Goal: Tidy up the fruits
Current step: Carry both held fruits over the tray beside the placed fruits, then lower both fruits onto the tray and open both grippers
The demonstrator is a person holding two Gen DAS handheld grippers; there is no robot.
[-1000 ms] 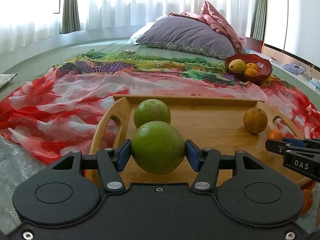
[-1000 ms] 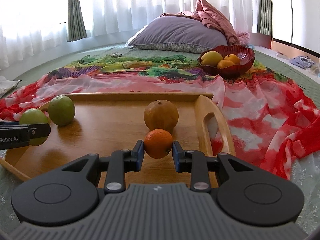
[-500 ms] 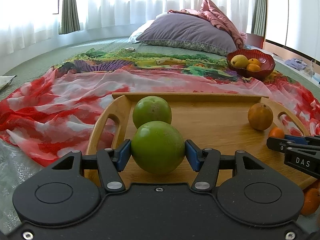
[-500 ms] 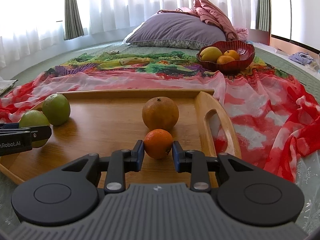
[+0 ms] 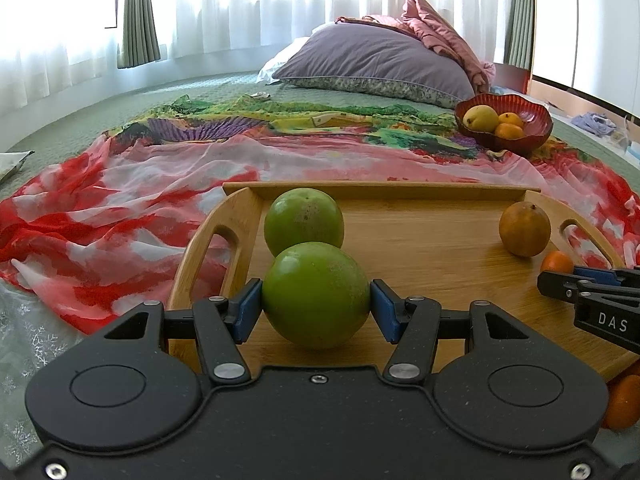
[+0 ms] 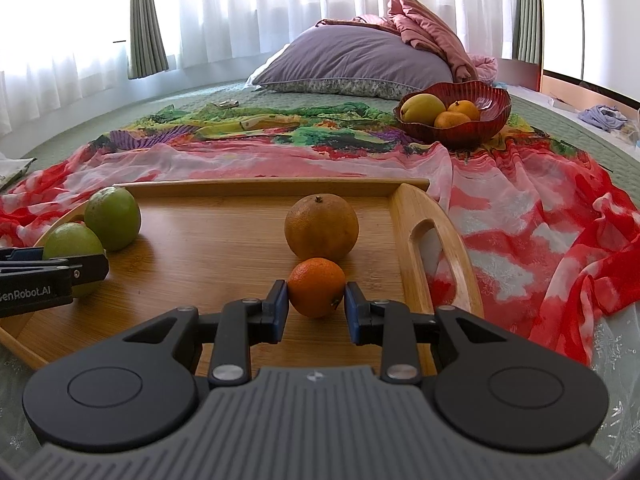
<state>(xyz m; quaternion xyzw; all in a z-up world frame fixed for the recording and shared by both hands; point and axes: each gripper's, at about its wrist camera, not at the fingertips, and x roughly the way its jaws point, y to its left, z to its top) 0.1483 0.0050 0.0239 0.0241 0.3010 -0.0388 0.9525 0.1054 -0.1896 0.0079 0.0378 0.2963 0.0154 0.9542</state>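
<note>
My left gripper (image 5: 316, 303) is shut on a large green fruit (image 5: 315, 294) over the left end of the wooden tray (image 5: 420, 248). A second green fruit (image 5: 304, 222) rests on the tray just behind it. My right gripper (image 6: 316, 305) is shut on a small orange mandarin (image 6: 316, 286) over the tray's (image 6: 208, 248) right end, with a larger brownish orange (image 6: 321, 227) right behind it. In the right wrist view both green fruits (image 6: 113, 218) and the left gripper's fingers (image 6: 52, 276) show at the left. A red bowl (image 6: 456, 114) farther back holds yellow and orange fruit.
The tray lies on a red, pink and green scarf (image 5: 120, 208) spread over a green bedcover. A purple pillow (image 5: 376, 64) and pink blanket sit at the back by white curtains. More orange fruit (image 5: 622, 400) lies beside the tray's near right edge.
The tray and bowl sit slightly lower and farther back in both views than a second ago. Both grips stay as they were.
</note>
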